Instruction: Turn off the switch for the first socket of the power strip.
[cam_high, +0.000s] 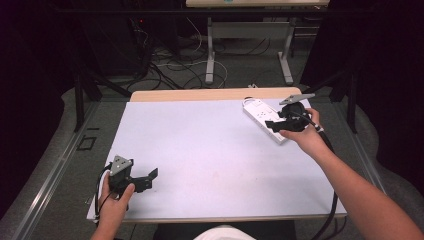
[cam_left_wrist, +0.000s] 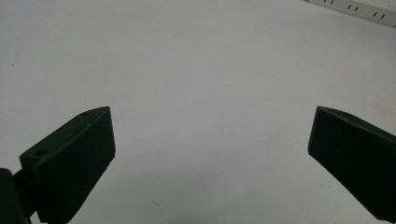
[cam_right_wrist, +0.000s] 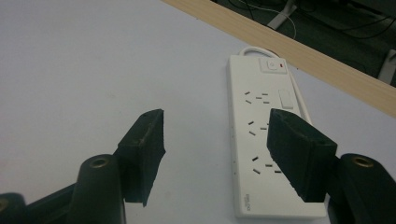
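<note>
A white power strip with several sockets lies at the table's far right; it appears again as the power strip under my right jaws and as a sliver of power strip far off. My right gripper hovers over the strip's near end, jaws open, one jaw above the sockets and the other over bare table; in its own view the right gripper holds nothing. My left gripper rests near the front left corner, open and empty, as the left gripper view confirms.
The table is covered by a pale grey mat with a wooden edge at the back. The strip's white cord runs off the far side. Floor cables and a desk frame lie beyond.
</note>
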